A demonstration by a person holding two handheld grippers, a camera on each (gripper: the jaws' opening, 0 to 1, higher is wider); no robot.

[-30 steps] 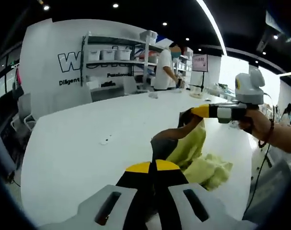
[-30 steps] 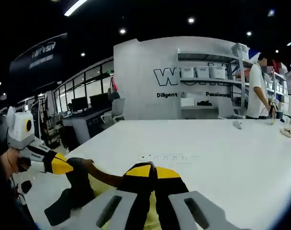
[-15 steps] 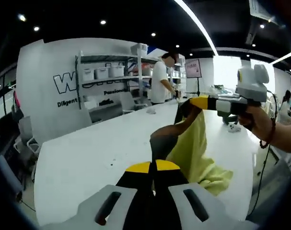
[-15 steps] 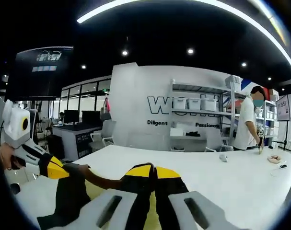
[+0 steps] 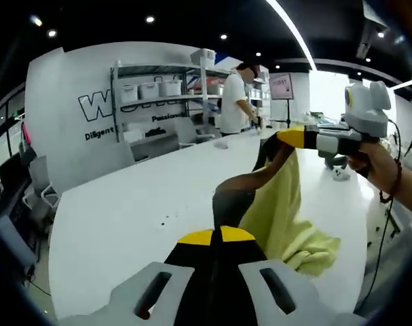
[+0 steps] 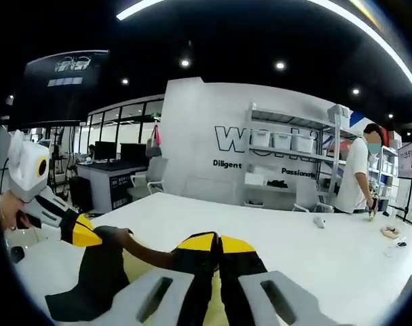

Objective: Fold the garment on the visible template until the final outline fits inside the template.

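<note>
Both jaws pinch the garment (image 5: 277, 210); its hem apparently trails on the table (image 5: 124, 204).

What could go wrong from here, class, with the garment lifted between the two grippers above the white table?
1. The garment hangs from a pinched edge in each gripper, so a slip from the right gripper or left gripper would likely drop it in a heap.
2. Its lower part is bunched on the table, so it may land creased.
</note>
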